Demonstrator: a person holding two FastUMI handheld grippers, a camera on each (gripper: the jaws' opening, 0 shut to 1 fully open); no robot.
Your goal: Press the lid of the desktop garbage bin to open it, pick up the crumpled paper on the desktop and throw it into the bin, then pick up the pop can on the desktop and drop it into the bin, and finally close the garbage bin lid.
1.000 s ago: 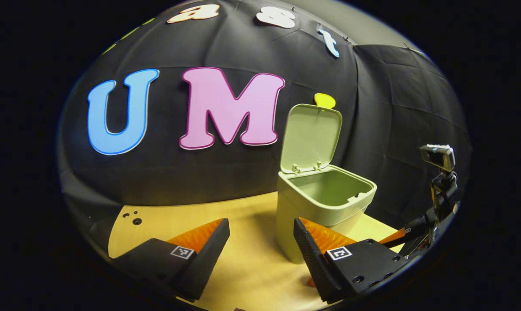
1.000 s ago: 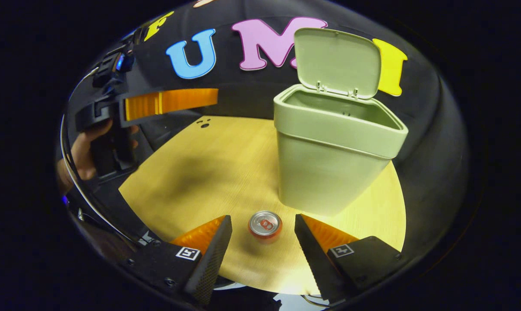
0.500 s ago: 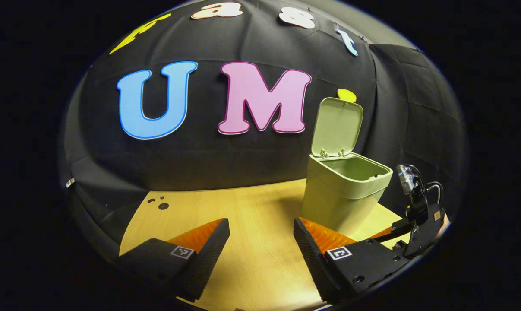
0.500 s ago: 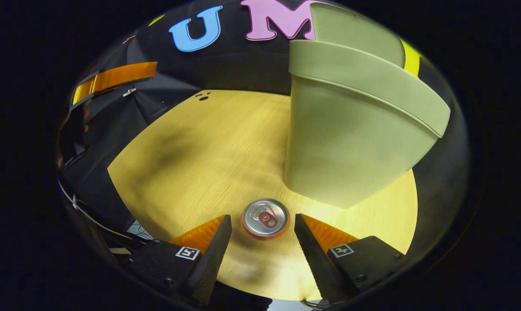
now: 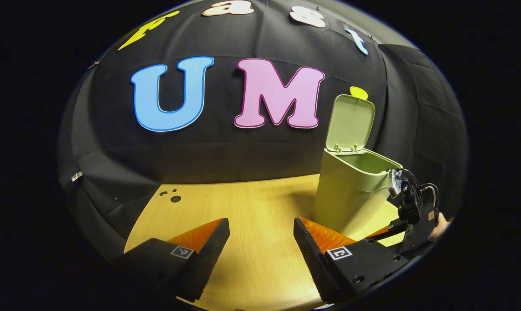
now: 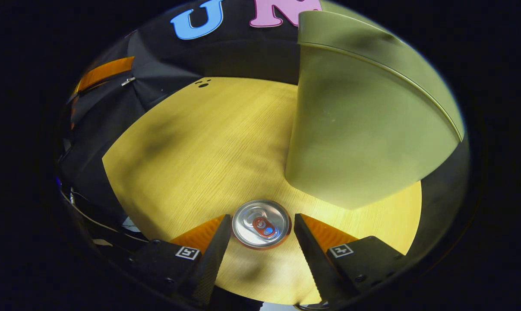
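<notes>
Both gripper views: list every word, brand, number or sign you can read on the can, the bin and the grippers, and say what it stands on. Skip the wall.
No text can be read.
Can: no legible print on the lid; its side is hidden.
Bin: plain, no text.
Left gripper and right gripper: square markers bearing coded patterns, no words.

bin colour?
Pale green bin, lid included; the left gripper view shows it best.

bin: pale green | pop can: silver top (red tab) | table: light woodgrain
</notes>
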